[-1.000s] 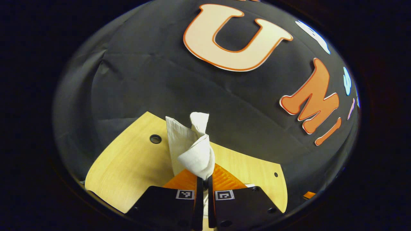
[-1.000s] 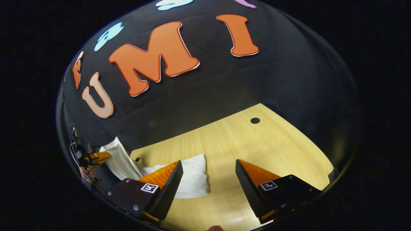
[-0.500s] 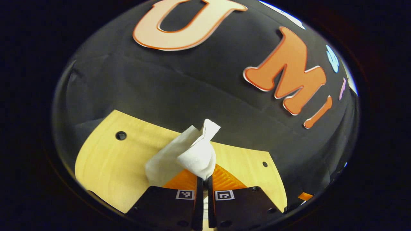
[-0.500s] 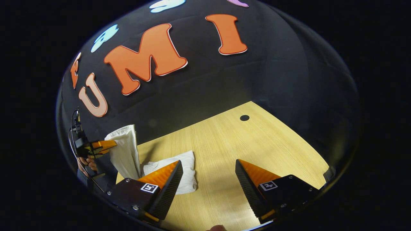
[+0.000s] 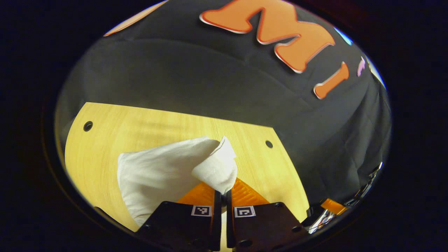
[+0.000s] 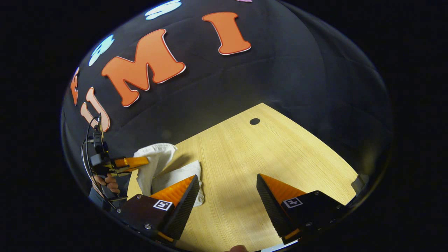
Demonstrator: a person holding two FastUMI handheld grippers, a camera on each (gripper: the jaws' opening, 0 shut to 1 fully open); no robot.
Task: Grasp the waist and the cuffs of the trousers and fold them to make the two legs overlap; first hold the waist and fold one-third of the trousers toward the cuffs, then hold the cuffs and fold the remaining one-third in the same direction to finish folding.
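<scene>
Two fingers of the left gripper (image 5: pixel 221 191) are pressed together on a bunched end of the white trousers (image 5: pixel 164 175), and the pinched cloth bulges out just past the tips. Behind the pinch the fabric drapes down in a loose sheet to the wooden table (image 5: pixel 105 129), where its lower part rests. The right gripper view shows this from the side: the left gripper (image 6: pixel 141 161), held by a hand (image 6: pixel 108 182), carries a raised hump of trousers (image 6: pixel 157 168) above the part lying flat near the table's edge. The right gripper (image 6: pixel 227 192) has its jaws spread wide over bare table (image 6: pixel 266 150) with nothing between them. The cloth looks thin, light and very limp, so it will sag and crease wherever it is not held. Which end is pinched I cannot tell. A hem or band, being doubled and firmer, would be the better place to grip, and a second hold further along that edge would likely keep the fold square.
</scene>
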